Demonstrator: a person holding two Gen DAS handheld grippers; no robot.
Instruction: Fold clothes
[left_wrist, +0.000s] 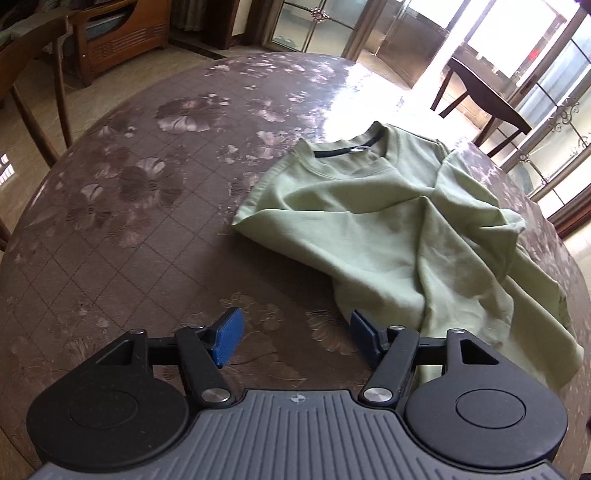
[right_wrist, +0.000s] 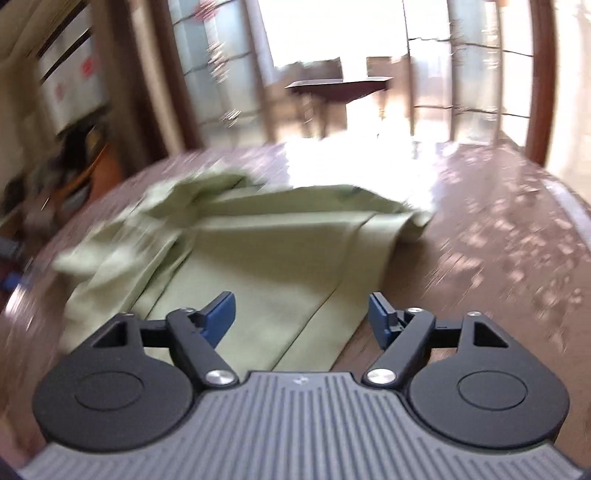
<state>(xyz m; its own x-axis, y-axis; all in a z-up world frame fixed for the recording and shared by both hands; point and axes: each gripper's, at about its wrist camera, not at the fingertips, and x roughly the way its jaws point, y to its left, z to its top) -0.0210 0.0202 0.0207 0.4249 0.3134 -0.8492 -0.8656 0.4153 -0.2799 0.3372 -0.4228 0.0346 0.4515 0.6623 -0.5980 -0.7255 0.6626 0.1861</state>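
Observation:
A pale green T-shirt lies crumpled on the round table, its dark-lined collar at the far side. My left gripper is open just left of the shirt's near hem, with nothing between its blue pads; the right pad sits at the cloth's edge. In the right wrist view, which is motion-blurred, the same T-shirt spreads ahead. My right gripper is open over the shirt's near edge and holds nothing.
The round table carries a brown floral cover. A wooden chair stands at its far left. A dark side table stands by the glass doors behind. Glare whitens the table's far side.

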